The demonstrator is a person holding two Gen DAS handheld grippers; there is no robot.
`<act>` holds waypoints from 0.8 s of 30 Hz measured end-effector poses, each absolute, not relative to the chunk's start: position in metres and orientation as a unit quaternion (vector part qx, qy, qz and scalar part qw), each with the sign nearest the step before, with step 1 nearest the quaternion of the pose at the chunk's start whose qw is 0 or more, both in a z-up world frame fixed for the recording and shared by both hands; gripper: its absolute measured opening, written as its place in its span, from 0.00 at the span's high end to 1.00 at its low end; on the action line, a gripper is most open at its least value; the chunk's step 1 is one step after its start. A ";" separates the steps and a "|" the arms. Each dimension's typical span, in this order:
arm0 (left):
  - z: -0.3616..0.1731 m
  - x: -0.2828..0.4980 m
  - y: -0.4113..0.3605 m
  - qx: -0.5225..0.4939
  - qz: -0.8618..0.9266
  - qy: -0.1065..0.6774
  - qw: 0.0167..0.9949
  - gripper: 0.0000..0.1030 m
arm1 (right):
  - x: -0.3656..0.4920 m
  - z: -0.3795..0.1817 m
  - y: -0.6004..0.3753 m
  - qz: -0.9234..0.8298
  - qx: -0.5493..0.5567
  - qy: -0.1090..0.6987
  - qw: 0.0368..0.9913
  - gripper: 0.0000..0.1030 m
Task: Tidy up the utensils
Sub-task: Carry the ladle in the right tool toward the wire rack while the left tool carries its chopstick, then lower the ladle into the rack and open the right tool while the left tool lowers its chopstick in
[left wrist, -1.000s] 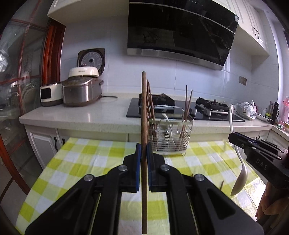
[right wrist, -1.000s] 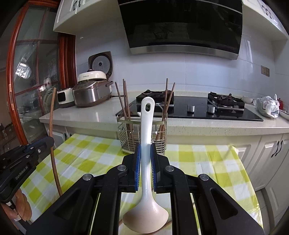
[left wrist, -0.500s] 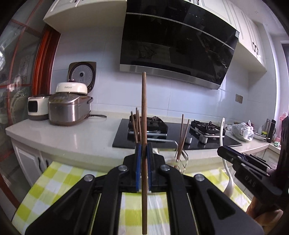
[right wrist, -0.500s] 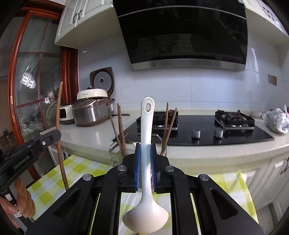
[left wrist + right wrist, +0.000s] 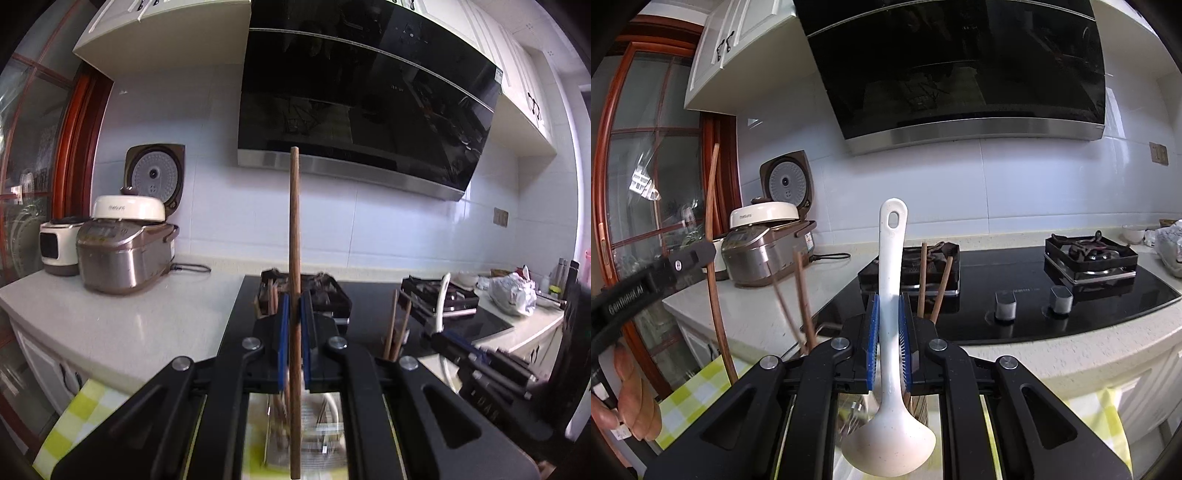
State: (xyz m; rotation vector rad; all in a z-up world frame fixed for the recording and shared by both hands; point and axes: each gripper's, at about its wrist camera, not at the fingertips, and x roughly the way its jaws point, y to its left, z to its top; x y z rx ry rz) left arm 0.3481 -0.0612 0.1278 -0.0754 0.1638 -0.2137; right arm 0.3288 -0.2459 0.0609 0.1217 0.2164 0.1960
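Note:
My left gripper (image 5: 294, 317) is shut on a long brown wooden stick (image 5: 294, 236), held upright. Below it, between the gripper arms, the wire utensil rack (image 5: 314, 432) shows blurred, with brown chopsticks (image 5: 397, 325) sticking up from it. My right gripper (image 5: 888, 317) is shut on the handle of a white ladle (image 5: 892, 258), bowl end down. The rack's chopsticks (image 5: 803, 295) rise just in front of it. The left gripper (image 5: 683, 260) with its stick (image 5: 713, 236) shows at the left of the right wrist view. The right gripper (image 5: 480, 362) with the ladle handle (image 5: 441, 302) shows at the right of the left wrist view.
A yellow checked cloth (image 5: 77, 421) covers the table below. Behind it runs a white counter (image 5: 129, 325) with a rice cooker (image 5: 122, 254), a black gas hob (image 5: 1015, 280) and a range hood (image 5: 960, 66) above. A crumpled bag (image 5: 511, 291) lies at the far right.
Both grippers have risen and moved forward toward the rack, which has dropped from mid-frame to below the fingers. Both still hold their utensils upright.

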 end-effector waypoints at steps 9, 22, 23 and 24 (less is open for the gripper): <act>0.140 0.410 -0.065 -0.076 -0.099 0.070 0.990 0.94 | 0.385 0.056 -0.235 0.071 0.052 0.083 0.993 0.89; 0.088 0.439 -0.059 -0.086 -0.078 0.093 0.989 0.94 | 0.399 0.024 -0.225 0.081 0.047 0.073 0.993 0.89; 0.082 0.438 -0.059 -0.083 -0.079 0.099 0.988 0.94 | 0.398 0.021 -0.227 0.084 0.053 0.079 0.992 0.89; 0.078 0.437 -0.058 -0.082 -0.081 0.102 0.988 0.94 | 0.396 0.017 -0.230 0.088 0.058 0.086 0.991 0.89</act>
